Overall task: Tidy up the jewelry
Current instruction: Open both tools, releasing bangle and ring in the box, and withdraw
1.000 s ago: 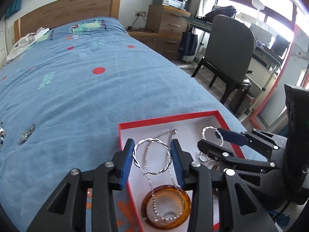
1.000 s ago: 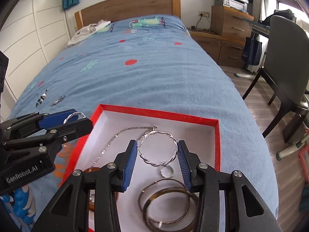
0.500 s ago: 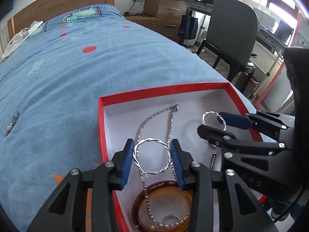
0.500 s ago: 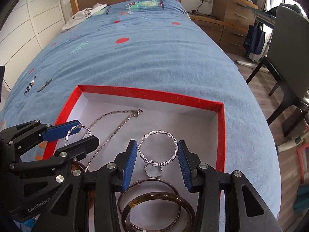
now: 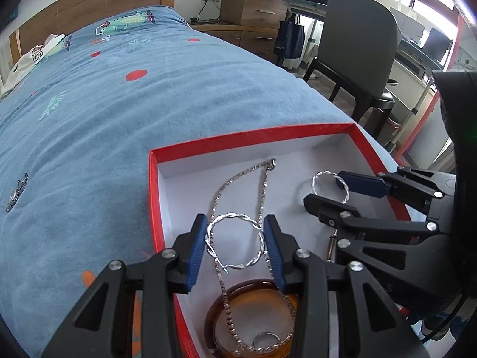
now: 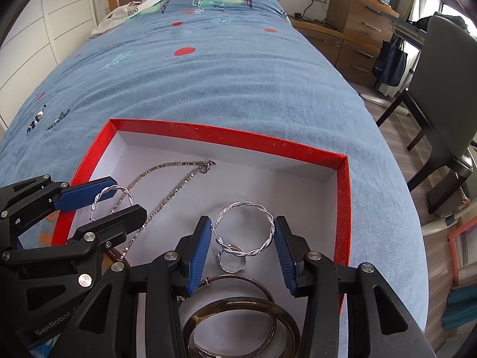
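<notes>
Both tools have sunk toward the red box point(image 6: 342, 208) on the bed point(image 5: 89, 149). Left tool point(image 5: 235, 243) clenches a twisted hoop point(image 5: 235, 243); right tool point(image 6: 244, 229) clenches its twin point(image 6: 268, 238). Amber bangle point(image 5: 220, 307) is partly cut off; beneath lies perhaps a ring point(image 6: 231, 264).

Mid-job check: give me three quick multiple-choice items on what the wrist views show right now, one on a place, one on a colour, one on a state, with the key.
1. Where does the silver chain lie?
A. on the blanket
B. inside the box
C. on the chair

2. What colour is the box rim?
A. red
B. green
C. black

3. What is the state of the left tool?
A. wide open and empty
B. closed on a twisted silver hoop
C. closed on the amber bangle

Key: 1 B, the chain rests on the white floor of the box. 2 A, the rim shows red all round. 3 B, the twisted silver hoop sits between both blue pads; the amber bangle lies in the box below.
</notes>
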